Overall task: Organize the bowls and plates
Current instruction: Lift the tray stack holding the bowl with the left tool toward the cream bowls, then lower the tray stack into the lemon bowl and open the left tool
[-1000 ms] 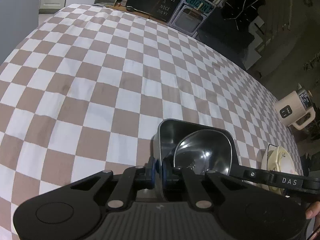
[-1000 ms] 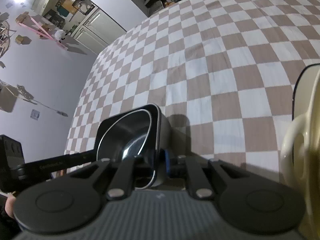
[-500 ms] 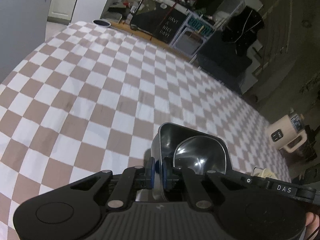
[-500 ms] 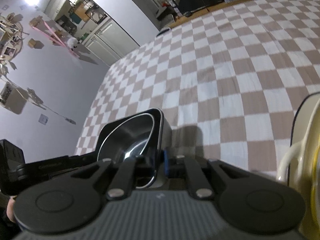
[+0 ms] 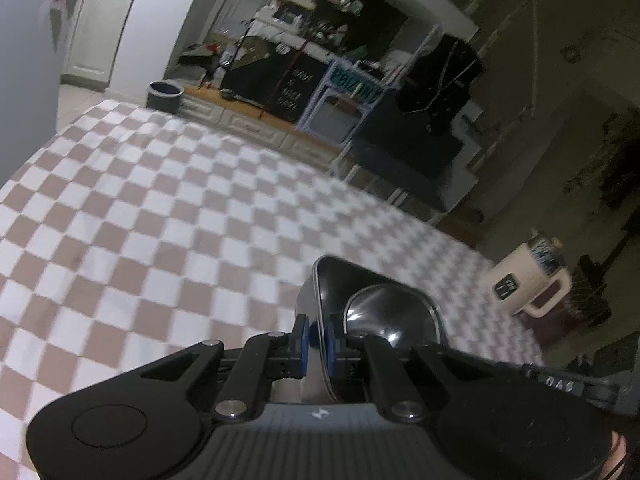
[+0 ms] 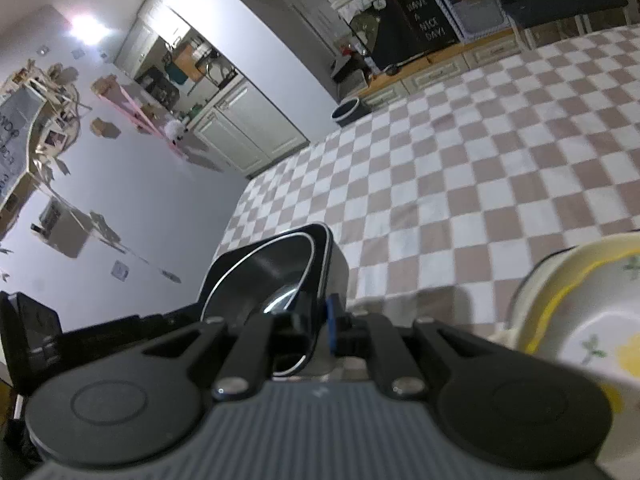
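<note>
A dark square metal bowl [image 5: 360,292] with a round steel bowl [image 5: 390,316] nested inside is held between both grippers above the checkered table. My left gripper [image 5: 316,338] is shut on its left wall. My right gripper [image 6: 322,322] is shut on the opposite wall of the square bowl [image 6: 280,264]; the steel bowl [image 6: 266,280] shows inside. A cream floral bowl [image 6: 588,308] stands close to the right gripper's right side.
The checkered tablecloth [image 5: 160,216] spreads ahead and left. A cream electric kettle [image 5: 528,280] stands at the table's right edge. Beyond the far edge are a bin [image 5: 164,96], cabinets and a blackboard sign [image 6: 424,20].
Both grippers have lifted and tilted up with the nested bowls; the table looks lower and more of the room shows. The cream bowl's inside has come into the right view.
</note>
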`<state>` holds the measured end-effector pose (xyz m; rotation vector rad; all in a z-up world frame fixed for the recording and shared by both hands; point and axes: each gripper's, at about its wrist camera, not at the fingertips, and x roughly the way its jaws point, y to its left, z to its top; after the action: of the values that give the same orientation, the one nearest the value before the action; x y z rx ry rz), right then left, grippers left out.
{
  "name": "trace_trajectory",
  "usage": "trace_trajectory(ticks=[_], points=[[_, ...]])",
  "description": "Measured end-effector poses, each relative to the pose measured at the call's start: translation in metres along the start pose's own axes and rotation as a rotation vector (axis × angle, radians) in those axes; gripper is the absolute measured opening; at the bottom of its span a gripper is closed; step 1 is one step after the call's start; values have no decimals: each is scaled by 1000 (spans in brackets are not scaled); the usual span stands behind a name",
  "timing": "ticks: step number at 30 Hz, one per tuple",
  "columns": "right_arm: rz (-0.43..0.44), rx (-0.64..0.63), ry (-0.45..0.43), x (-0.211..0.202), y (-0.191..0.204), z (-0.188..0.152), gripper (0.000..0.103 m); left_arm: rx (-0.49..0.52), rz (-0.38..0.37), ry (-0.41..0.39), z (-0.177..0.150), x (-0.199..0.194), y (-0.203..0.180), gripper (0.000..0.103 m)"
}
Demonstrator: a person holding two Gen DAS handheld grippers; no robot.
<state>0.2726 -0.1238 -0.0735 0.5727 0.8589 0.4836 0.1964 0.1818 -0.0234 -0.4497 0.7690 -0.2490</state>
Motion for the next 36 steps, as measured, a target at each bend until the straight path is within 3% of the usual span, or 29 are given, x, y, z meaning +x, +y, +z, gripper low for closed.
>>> trace_trajectory(ticks=[15, 20, 26, 36], points=[[-59, 51, -157, -89, -58, -4, 8, 79, -145, -7, -25, 22, -112, 8], [-91, 76, -196, -110, -77, -9, 8, 95, -156, 16, -39, 38, -140, 9], [-110, 83, -207, -126, -96, -16, 8, 84, -164, 46, -55, 53, -155, 9], [-156, 109, -151, -123, -115, -24, 8, 85, -149, 139, -86, 81, -161, 9]])
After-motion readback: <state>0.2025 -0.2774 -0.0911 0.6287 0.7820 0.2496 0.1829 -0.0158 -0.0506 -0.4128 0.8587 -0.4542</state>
